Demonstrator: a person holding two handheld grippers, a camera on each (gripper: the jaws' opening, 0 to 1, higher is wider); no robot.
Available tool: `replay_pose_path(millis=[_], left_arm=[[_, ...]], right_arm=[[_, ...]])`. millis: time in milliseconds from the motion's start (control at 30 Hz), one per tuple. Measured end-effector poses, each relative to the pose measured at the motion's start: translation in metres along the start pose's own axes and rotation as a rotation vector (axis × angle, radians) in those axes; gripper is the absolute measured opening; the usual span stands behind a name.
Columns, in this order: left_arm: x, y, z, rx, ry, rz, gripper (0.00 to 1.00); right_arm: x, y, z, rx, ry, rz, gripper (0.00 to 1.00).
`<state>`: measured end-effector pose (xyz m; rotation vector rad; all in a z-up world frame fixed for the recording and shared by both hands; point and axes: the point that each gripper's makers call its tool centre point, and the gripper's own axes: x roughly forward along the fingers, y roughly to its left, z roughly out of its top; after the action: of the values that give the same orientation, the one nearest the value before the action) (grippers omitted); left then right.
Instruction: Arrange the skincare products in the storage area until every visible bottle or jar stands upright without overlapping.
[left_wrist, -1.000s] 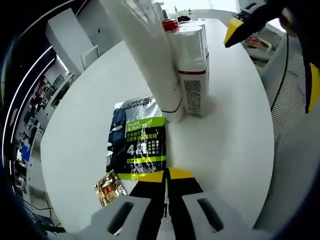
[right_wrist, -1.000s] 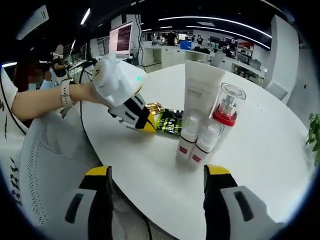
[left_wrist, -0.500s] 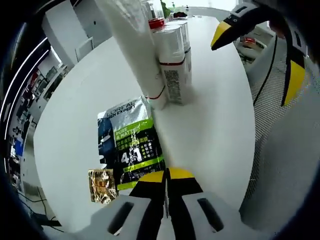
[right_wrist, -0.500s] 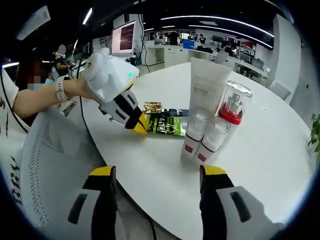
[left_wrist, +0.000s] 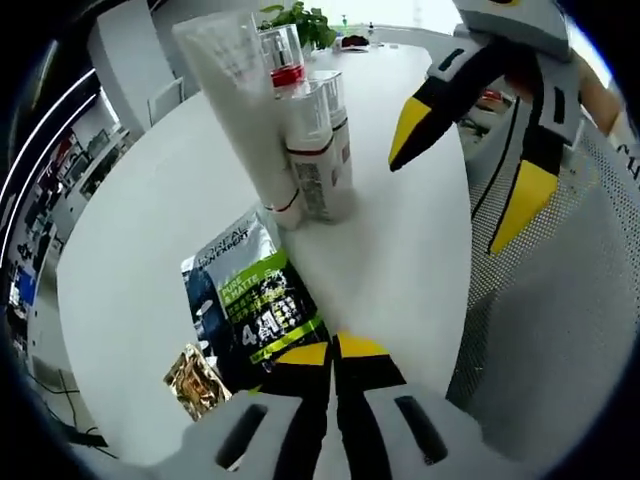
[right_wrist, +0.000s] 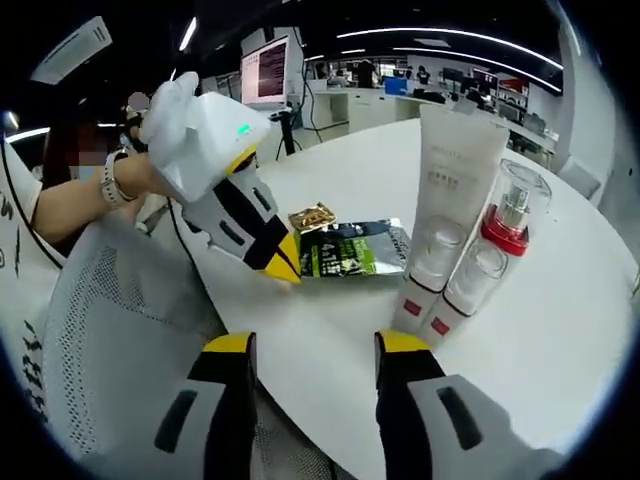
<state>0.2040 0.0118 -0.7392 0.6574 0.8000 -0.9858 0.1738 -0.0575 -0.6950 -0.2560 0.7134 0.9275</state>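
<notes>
The left gripper (left_wrist: 331, 352) was closed, its yellow tips meeting with no visible gap at the near edge of the white round table (left_wrist: 130, 230). The tips lay over the near end of the green-and-black sachet (left_wrist: 250, 305); whether they pinched it could not be confirmed. The right gripper (right_wrist: 316, 345) was open and empty, its jaws hanging spread just off the table edge.

Risks, judged from this layout:
- The sachet lay flat close to the table edge. A slip of the closed tips could push it off the surface.
- The small gold packet (left_wrist: 193, 378) lay just beside the sachet, near the same edge, and could be dragged along with it.
- The upright group stood in contact. A knock from either gripper could topple several items at once.

Containers, near to far from the table edge:
- Two white bottles (right_wrist: 446, 290) with red labels stood upright, touching each other. Their contents could not be seen.
- The tall white tube (right_wrist: 455, 170) stood upright just behind them. It was opaque.
- The red-collared pump bottle (right_wrist: 510, 220), with a clear cap, stood at the far side of the group. Its fill level could not be determined.

None of the upright items overlapped the flat packets.
</notes>
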Motion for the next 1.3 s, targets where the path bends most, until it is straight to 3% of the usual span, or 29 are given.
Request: replay_pose_path(millis=[167,333,633,833,1000,1167,1300], left_arm=[[0.0,-0.005,0.005,-0.006,-0.025,-0.015,0.0],[-0.004,-0.006,0.012,-0.009,-0.054,-0.005,0.0],[-0.009,-0.012,0.022,-0.014,-0.098,0.001,0.0],[-0.01,-0.015,0.029,0.003,-0.121,-0.005,0.0],[-0.01,-0.021,0.03,0.019,-0.129,-0.018,0.0],[-0.01,-0.024,0.033,0.036,-0.135,-0.024,0.0],[-0.01,-0.027,0.037,0.046,-0.144,-0.031,0.0]], right_arm=[[0.002,-0.009,0.003,0.101,-0.031,-0.01,0.34],[0.007,-0.013,0.003,0.168,-0.048,0.007,0.31],[0.023,-0.012,0.011,0.495,-0.146,0.1,0.3],[0.037,-0.012,0.011,0.666,-0.177,0.105,0.29],[0.051,-0.012,0.004,0.796,-0.164,0.111,0.28],[0.062,-0.005,0.0,0.943,-0.157,0.163,0.24],[0.068,-0.005,0.006,1.057,-0.204,0.199,0.18]])
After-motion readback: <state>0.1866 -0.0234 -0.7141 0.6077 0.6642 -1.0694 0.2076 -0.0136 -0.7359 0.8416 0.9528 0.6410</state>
